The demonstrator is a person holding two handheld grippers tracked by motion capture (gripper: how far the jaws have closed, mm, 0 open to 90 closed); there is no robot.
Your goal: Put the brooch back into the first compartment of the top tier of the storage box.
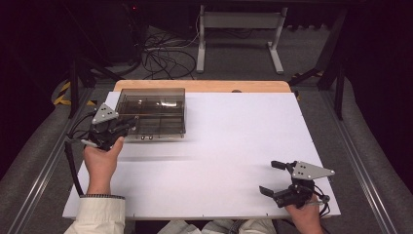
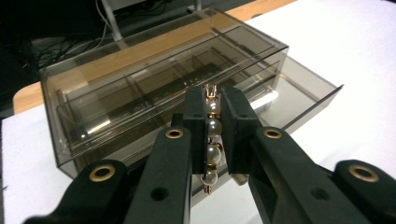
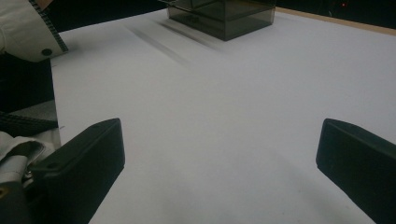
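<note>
The left gripper [image 2: 213,135] sits just in front of the smoky plastic drawer box [image 1: 152,109], its jaws pinched on a strand of pearl beads [image 2: 213,148]. Light, limp and slippery, the strand probably holds best gripped across several beads. Well right of the box, the right gripper [image 1: 275,178] rests on the white table [image 1: 229,141], jaws spread wide, empty.

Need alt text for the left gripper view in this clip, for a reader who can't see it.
The left gripper has its two black jaws shut on a string of pearl beads with gold-coloured links, held just in front of a smoky transparent drawer box. The box's drawer is pulled partly out, and it sits on a white table.
</note>
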